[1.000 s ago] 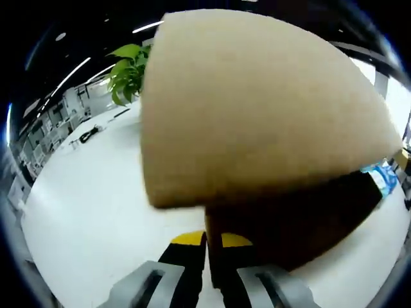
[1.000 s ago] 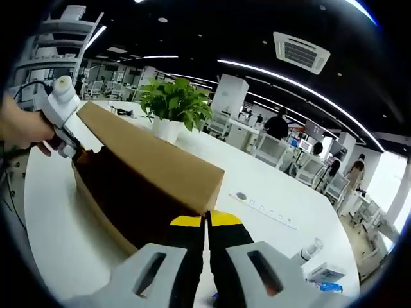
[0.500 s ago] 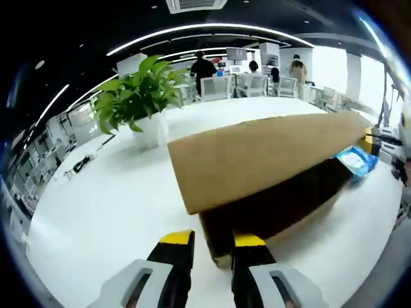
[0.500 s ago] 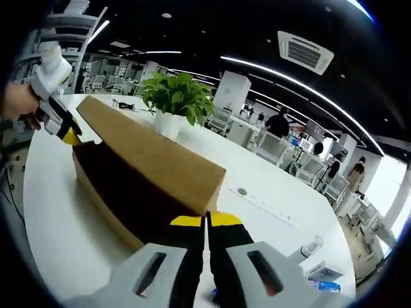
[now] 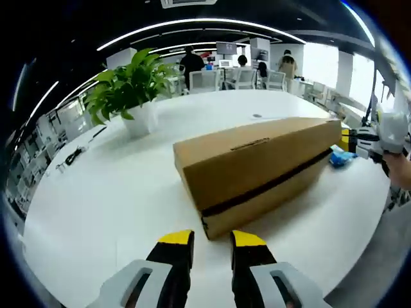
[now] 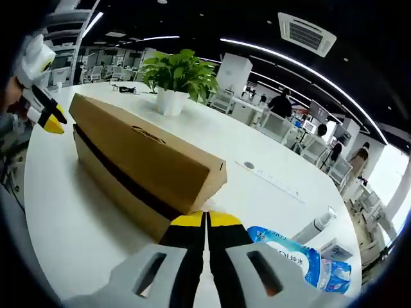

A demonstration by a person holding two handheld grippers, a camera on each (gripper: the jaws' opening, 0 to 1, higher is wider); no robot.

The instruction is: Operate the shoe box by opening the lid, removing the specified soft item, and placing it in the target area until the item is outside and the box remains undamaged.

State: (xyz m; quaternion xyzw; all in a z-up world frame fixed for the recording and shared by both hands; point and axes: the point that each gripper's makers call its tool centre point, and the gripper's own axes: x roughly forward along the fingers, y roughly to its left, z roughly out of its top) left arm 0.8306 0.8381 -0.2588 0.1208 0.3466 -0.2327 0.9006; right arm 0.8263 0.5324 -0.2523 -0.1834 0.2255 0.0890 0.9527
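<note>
In the left gripper view, the left gripper [image 5: 211, 239] sits nearest, its yellow-tipped jaws spread with a clear gap and nothing between them, just short of the near end of the shoe box [image 5: 257, 168]. The cardboard box lies on the white table [image 5: 96, 199] with its lid [image 5: 250, 151] lowered over the base, a dark band running along the seam. In the right gripper view, the right gripper [image 6: 206, 220] has its jaws pressed together at the box's other end, at the lower edge of the lid; whether anything is pinched between them cannot be told. Just beside it lie a blue wipes pack [image 6: 295, 256] and a slim white bottle [image 6: 314, 226]. Farther off stands a potted plant [image 5: 128, 90], and beyond it office desks, chairs and people.
</note>
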